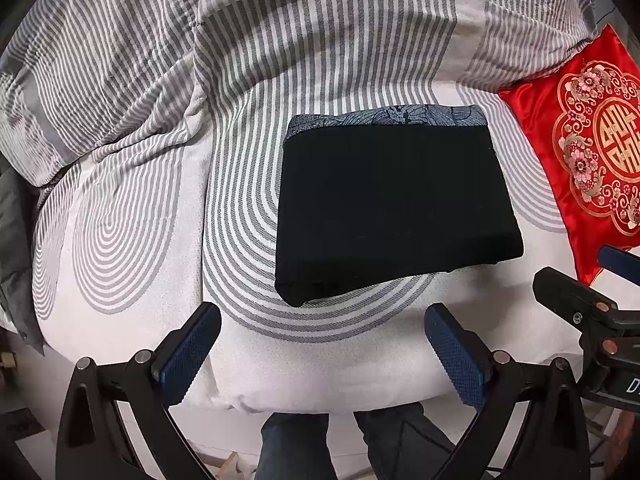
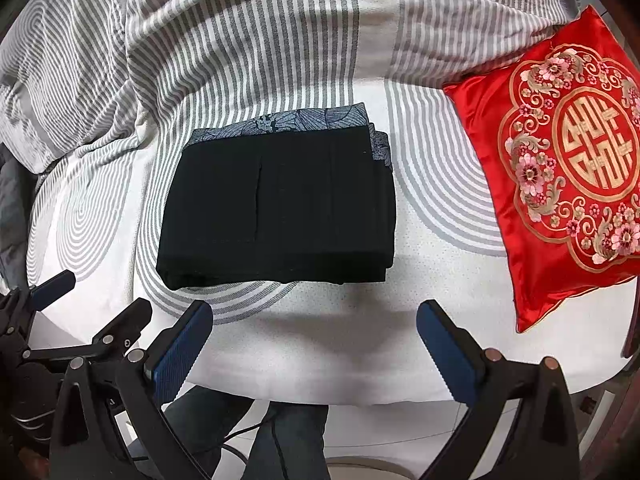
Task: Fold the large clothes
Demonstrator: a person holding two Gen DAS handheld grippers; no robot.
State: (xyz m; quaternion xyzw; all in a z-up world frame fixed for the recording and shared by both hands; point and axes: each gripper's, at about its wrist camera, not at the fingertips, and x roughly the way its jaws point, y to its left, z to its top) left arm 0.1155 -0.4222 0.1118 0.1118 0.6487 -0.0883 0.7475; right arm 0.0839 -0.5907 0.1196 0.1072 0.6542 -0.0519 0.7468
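Step in hand: the folding looks finished to me; the black garment (image 1: pixel 396 204) lies as a squared, layered packet on the bed, and I hold nothing.

My left gripper (image 1: pixel 320 344): blue pads spread wide, nothing between them, hanging above the near edge of the striped bedspread (image 1: pixel 132 216).

My right gripper (image 2: pixel 314 340): blue pads also spread wide and bare, held over the same near edge, just right of my left one.

Black garment from my left fingers: straight ahead and a little right, its near folded edge just beyond my pad tips, apart from them.

Black garment from my right fingers: ahead and a little left, its near edge just beyond my left pad.

Underneath: a blue patterned garment (image 2: pixel 304 118) peeks out past the far edge and the right far corner of the black packet, so I judge the black one sits stacked on it.

Red embroidered cushion (image 2: pixel 560 160): off to the right of my right fingers, well apart from the stack.

Rumpled striped duvet (image 1: pixel 120 60): far left ahead of my left fingers, heaped beyond the flat part.

Below the fingers: my legs in jeans (image 1: pixel 296 444) at the bed's edge.

Packet condition: edges look fairly straight; the near right corner shows several loose layers.

Next move, as I judge it: either tidy that near right corner with a light pinch, or fetch the next large garment; I see none unfolded within reach here.
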